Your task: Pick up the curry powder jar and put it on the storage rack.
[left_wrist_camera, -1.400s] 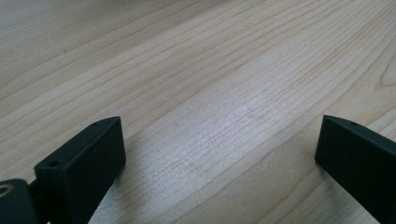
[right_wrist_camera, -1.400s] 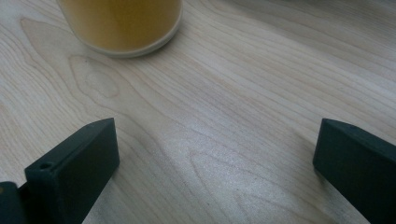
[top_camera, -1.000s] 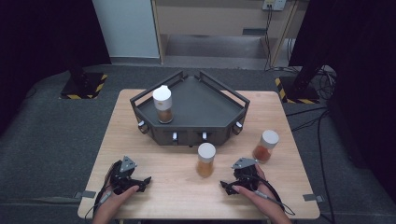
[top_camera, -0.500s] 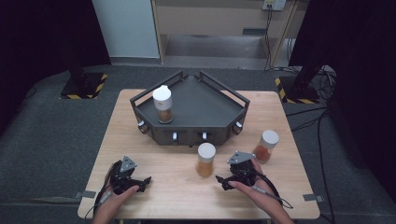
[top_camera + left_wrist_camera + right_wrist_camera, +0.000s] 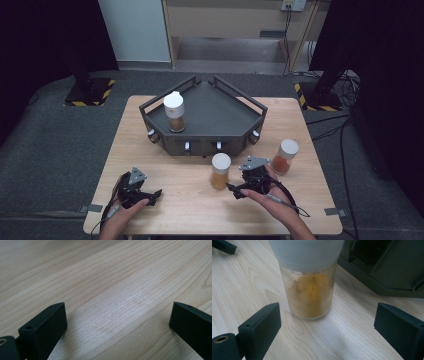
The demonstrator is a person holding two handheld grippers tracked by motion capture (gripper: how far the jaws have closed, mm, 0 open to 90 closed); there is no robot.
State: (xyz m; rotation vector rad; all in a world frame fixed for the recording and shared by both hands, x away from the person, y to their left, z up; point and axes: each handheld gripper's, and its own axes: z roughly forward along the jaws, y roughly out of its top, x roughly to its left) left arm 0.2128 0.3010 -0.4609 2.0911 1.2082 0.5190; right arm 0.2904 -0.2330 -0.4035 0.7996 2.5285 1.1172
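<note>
While both tools rest low over the surface (image 5: pixel 165 165), the right one faces a spice jar with its jaws apart.

From the high view, the right tool (image 5: pixel 239 190) sits just beside the middle jar (image 5: pixel 220 171), not touching it; the left tool (image 5: pixel 156 194) lies well apart, near the surface's front edge. Along the left gripper view, the jaws stand wide over bare wood. Along the right gripper view, the jaws have just been closing a little, still wide, with the jar (image 5: pixel 309 287) standing upright ahead of them, ungripped.
</note>
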